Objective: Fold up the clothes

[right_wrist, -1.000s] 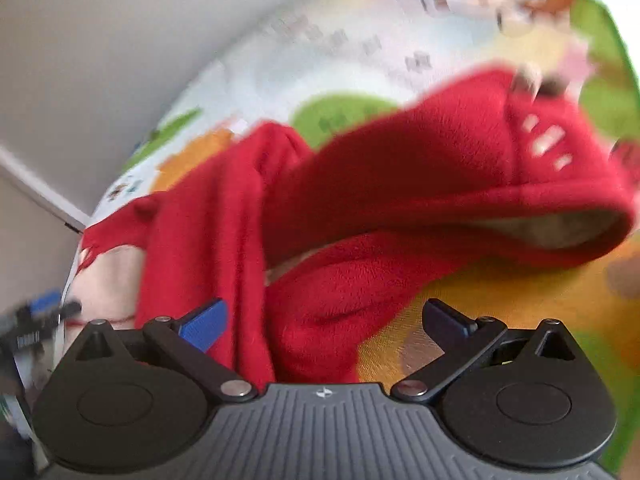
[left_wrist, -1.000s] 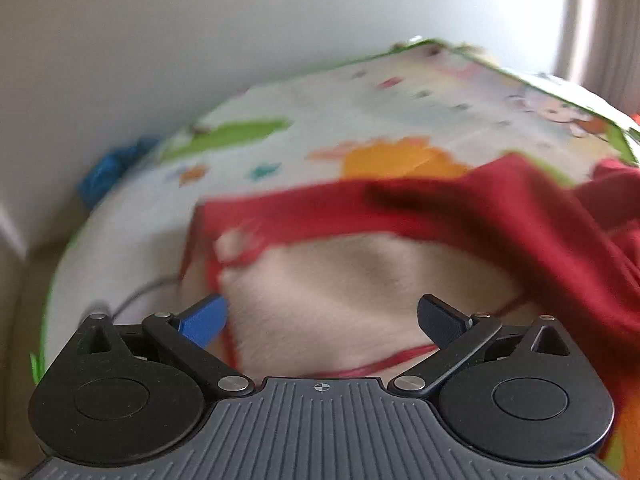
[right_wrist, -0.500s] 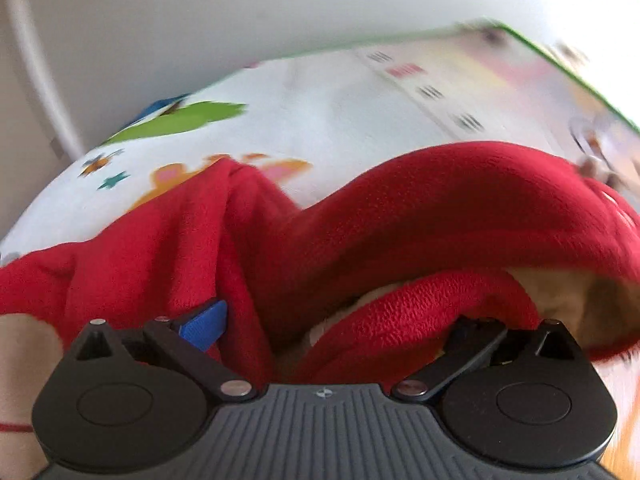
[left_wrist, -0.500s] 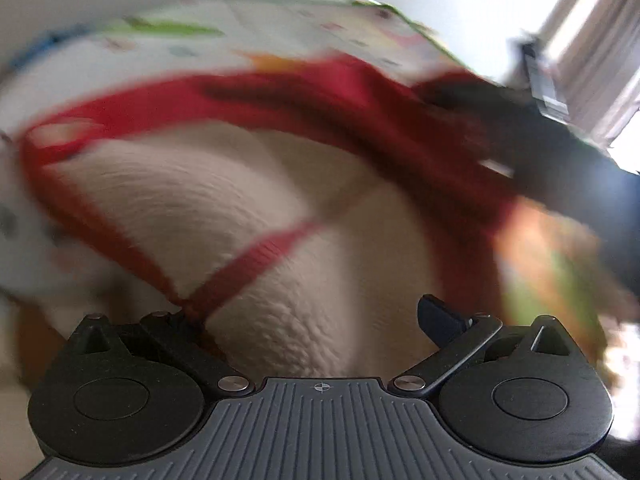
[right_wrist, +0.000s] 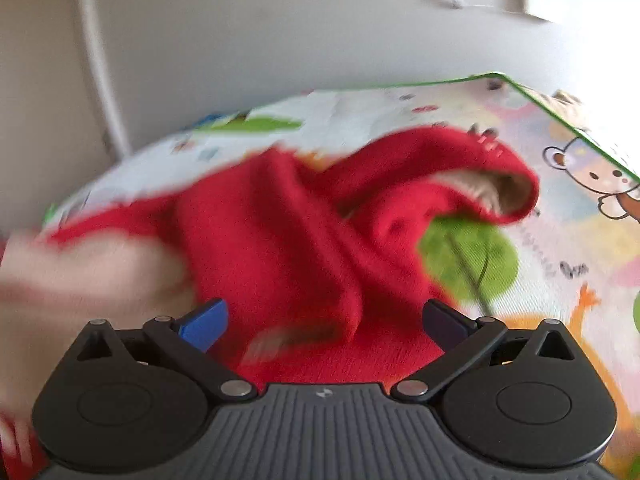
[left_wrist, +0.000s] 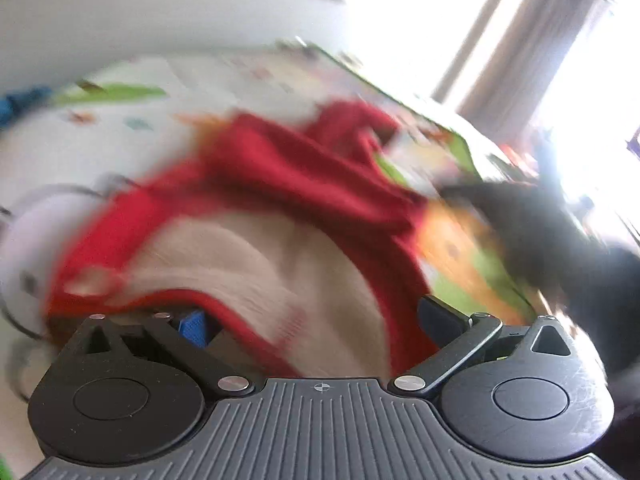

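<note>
Blurred red garment [left_wrist: 288, 184] with cream lining [left_wrist: 280, 272] lies on a cartoon play mat [left_wrist: 160, 128]. Left gripper [left_wrist: 316, 320] jaws spread wide over it; dark shape [left_wrist: 560, 240] at three o'clock.

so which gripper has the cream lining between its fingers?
The left gripper: cream lining of the red garment fills its open gap. The right gripper, also open, has only red fleece there.

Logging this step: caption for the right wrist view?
Open right tongs over a crumpled red fleece with cream lining, lying on a cartoon play mat.
</note>
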`<action>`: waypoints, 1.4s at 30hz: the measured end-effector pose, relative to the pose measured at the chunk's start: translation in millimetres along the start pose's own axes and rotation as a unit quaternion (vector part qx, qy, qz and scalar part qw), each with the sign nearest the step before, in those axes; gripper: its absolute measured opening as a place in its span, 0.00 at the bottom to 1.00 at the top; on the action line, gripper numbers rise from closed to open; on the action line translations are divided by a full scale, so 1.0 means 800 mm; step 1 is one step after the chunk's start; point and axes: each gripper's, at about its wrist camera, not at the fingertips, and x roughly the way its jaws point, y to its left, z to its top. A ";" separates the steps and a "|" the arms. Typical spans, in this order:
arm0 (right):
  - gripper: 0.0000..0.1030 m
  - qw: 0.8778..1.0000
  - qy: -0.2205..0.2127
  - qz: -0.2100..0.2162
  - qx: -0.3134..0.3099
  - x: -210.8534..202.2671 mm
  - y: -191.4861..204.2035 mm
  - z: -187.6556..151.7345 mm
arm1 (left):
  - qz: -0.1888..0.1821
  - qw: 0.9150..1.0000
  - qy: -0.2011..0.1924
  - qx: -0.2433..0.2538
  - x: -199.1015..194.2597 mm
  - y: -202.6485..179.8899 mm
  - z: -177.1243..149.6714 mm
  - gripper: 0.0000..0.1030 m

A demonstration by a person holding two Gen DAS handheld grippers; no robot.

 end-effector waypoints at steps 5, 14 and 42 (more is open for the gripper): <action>1.00 0.999 0.038 0.005 0.001 0.007 0.055 -0.046 | 0.073 0.996 -0.018 -0.039 0.013 0.057 0.023 1.00; 1.00 0.998 0.057 -0.021 0.022 0.033 0.055 -0.065 | 0.086 0.996 0.009 -0.034 -0.039 0.074 -0.010 1.00; 1.00 0.999 0.010 0.027 -0.029 -0.106 0.036 -0.115 | -0.001 0.988 0.077 0.130 0.042 -0.026 -0.085 1.00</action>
